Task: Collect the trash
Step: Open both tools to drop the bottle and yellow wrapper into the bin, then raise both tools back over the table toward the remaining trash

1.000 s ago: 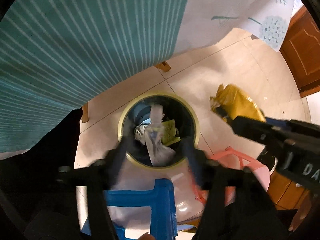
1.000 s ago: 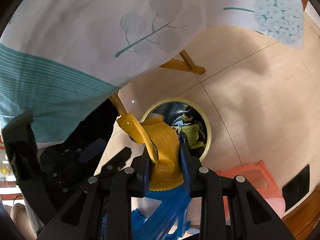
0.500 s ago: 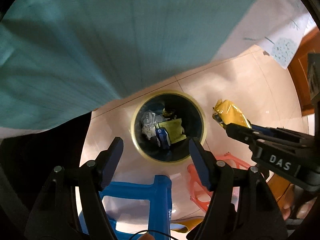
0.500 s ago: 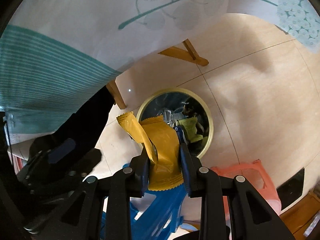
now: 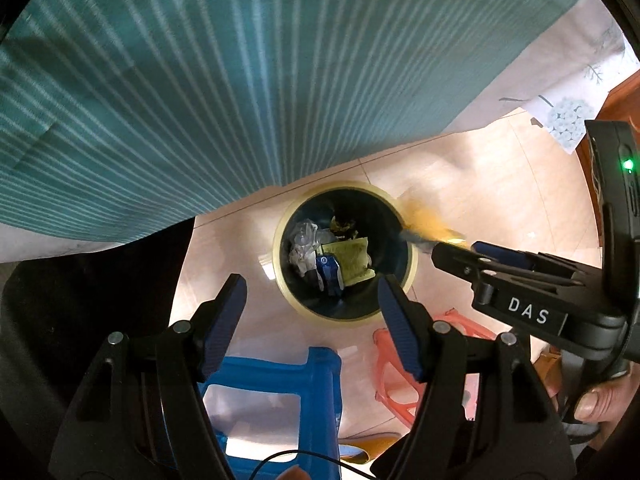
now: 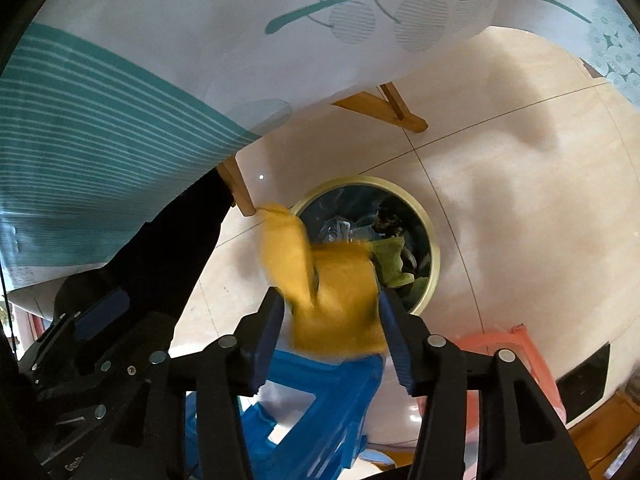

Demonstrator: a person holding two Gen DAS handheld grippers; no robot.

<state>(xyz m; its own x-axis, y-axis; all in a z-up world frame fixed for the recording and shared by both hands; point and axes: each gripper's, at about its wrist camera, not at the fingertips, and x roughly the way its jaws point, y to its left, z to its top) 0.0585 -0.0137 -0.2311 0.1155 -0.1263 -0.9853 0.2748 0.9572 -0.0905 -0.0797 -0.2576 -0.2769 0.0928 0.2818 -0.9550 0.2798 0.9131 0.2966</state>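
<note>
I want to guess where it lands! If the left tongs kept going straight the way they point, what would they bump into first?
Probably the round black trash bin with the yellow rim, or the wrappers inside it. The left tongs stand open and empty, aimed down at its mouth. Depth is hard to judge, and nothing shows between.

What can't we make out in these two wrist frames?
- Yellow wrapper: motion-blurred in both views between the right gripper's just-opened jaws; contact with the pads unclear, print unreadable.
- Trash bin: its bottom is hidden under the litter; the wrapper covers its near rim in the right view.
- Blue stool: mostly behind the left gripper, cut off by the frame edge.
</note>
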